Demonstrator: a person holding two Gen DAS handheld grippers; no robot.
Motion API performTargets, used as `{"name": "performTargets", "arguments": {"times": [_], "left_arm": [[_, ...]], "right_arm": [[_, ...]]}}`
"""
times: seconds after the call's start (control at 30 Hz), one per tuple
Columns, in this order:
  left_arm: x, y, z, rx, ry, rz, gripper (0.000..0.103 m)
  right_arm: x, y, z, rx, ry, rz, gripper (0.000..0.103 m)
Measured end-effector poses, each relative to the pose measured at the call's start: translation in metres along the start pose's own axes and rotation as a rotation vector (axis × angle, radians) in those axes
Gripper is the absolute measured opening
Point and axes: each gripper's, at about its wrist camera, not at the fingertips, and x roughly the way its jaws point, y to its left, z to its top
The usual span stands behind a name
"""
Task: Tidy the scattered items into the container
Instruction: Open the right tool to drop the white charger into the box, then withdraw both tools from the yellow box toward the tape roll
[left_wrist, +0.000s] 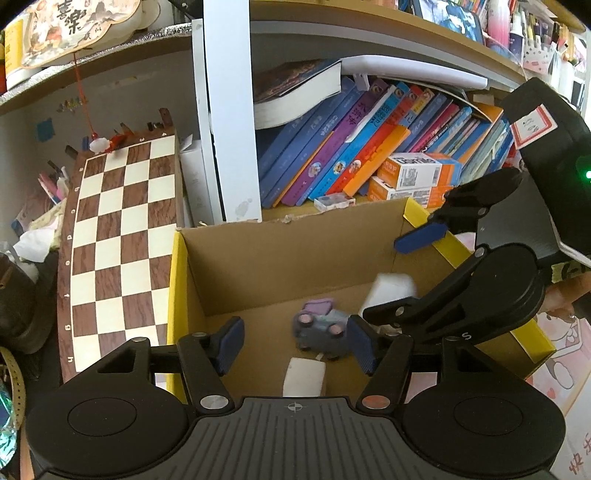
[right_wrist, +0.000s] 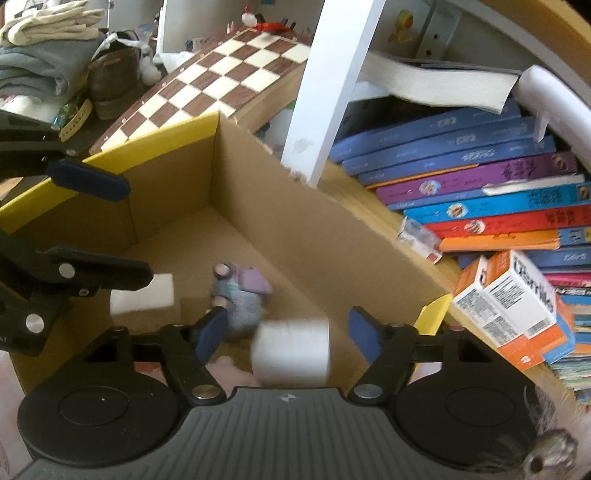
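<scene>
Two grippers hovering over cardboard box (left_wrist: 280, 266); left gripper (left_wrist: 295, 341) and right gripper (right_wrist: 286, 332) both spread wide, gripping nothing. We are seeing toy car (left_wrist: 321, 332) and two white blocks (left_wrist: 304, 376) (left_wrist: 391, 291) lying on box floor, blurred. White block (right_wrist: 291, 349) showing between right fingers, contact not visible. We are judging release over box: keeping fingers apart, clearing box walls, avoiding collision between grippers

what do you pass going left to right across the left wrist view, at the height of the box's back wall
chessboard → yellow-edged cardboard box → right gripper, reaching in over the box's right rim
</scene>
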Motion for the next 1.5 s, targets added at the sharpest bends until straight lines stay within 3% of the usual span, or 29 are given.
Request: {"name": "performTargets", "arguments": {"times": [0.27, 0.63, 1.0, 1.5], "left_arm": [[-0.017, -0.002, 0.006, 0.001, -0.041, 0.006, 0.063], [-0.074, -0.019, 0.005, 0.017, -0.133, -0.003, 0.063], [-0.119, -0.032, -0.011, 0.037, -0.166, -0.018, 0.067], [-0.134, -0.056, -0.017, 0.106, -0.155, -0.056, 0.067]], "right_arm": [[-0.033, -0.002, -0.003, 0.039, -0.038, -0.040, 0.072], [-0.104, -0.005, -0.017, 0.150, -0.105, -0.105, 0.072], [-0.166, -0.003, -0.059, 0.248, -0.119, -0.186, 0.072], [-0.222, -0.032, -0.116, 0.392, -0.140, -0.309, 0.072]]}}
